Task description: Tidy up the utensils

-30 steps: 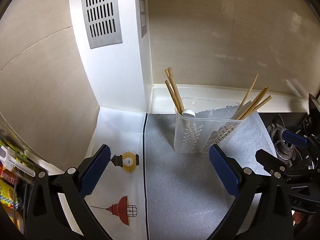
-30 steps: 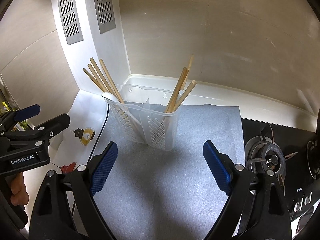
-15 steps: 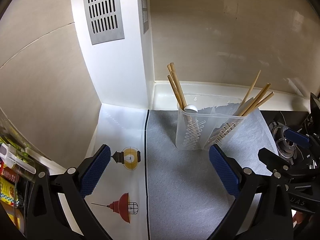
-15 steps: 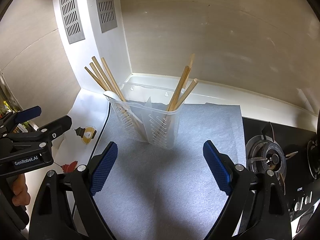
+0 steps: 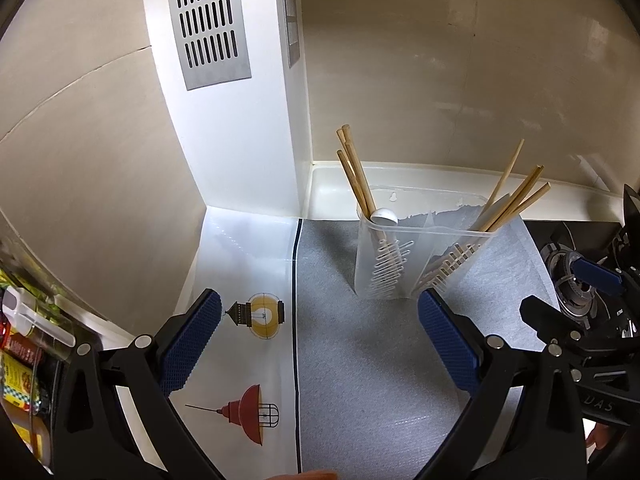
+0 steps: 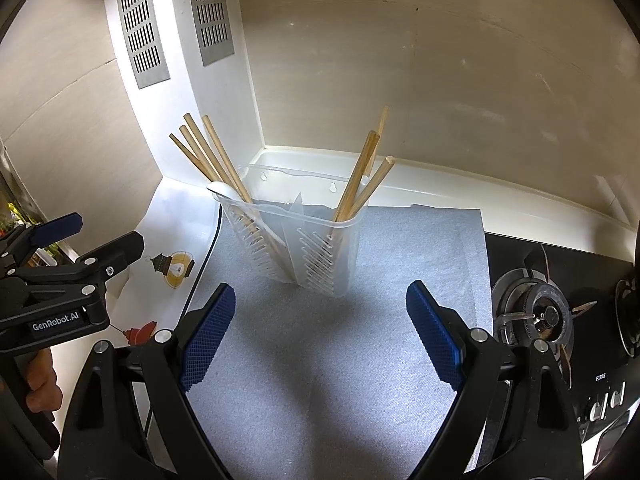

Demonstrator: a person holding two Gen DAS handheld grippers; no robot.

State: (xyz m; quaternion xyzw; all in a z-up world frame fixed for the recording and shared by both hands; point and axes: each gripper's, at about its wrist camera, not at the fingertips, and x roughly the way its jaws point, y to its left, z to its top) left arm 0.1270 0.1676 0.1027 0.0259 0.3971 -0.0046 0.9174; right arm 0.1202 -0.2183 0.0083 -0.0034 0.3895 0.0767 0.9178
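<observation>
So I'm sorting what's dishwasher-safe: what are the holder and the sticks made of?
The holder looks like clear, glossy plastic: the mat shows through its slotted walls. The sticks look like bare, matte wood or bamboo, pale tan with blunt cut ends.

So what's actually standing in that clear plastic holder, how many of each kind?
Wooden chopsticks beside the spoon: 4
Wooden chopsticks in the other compartment: 3, as far as they can be told apart
White spoon: 1
Total in the clear holder: 8
</observation>
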